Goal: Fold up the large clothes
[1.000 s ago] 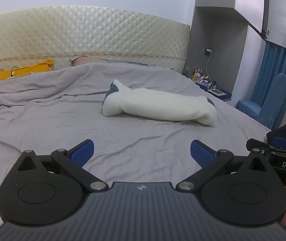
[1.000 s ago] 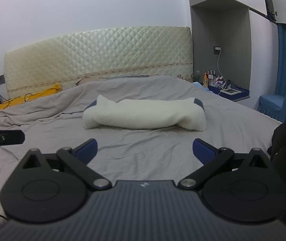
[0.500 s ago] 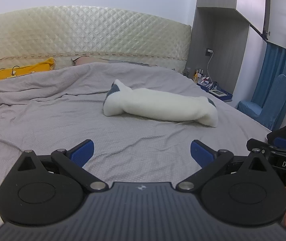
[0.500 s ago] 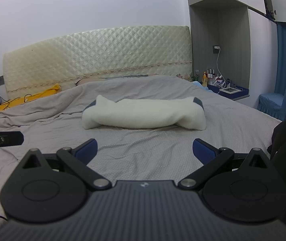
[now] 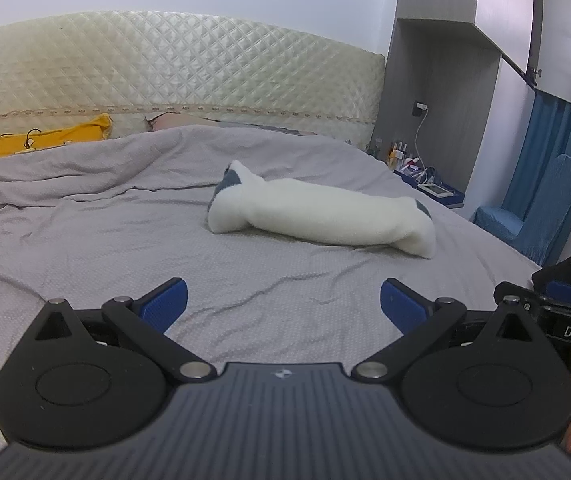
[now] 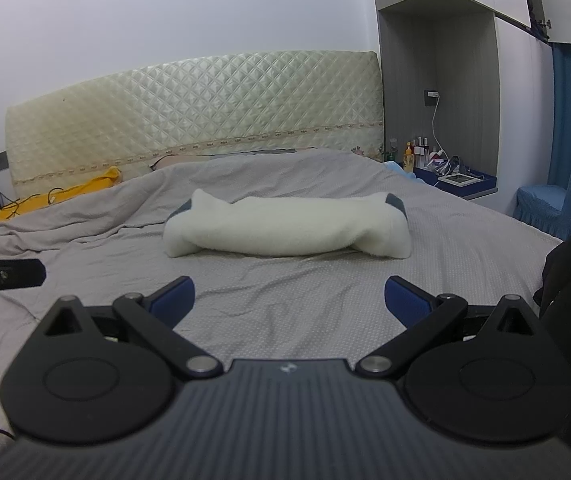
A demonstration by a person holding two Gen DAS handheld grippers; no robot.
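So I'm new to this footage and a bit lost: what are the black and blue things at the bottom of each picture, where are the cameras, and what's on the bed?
There is no robot. A person holds a hand tool in each hand, each ending in a two-fingered claw with blue pads. A wide-angle camera on each tool looks forward along its fingers, so one picture comes from the left claw and the other from the right claw. Both claws are open and hold nothing. Ahead lies a bed with a grey sheet, and on it a white garment with grey trim, already folded into a long bundle. Neither claw touches it. At the head of the bed are a quilted headboard and a yellow cushion.
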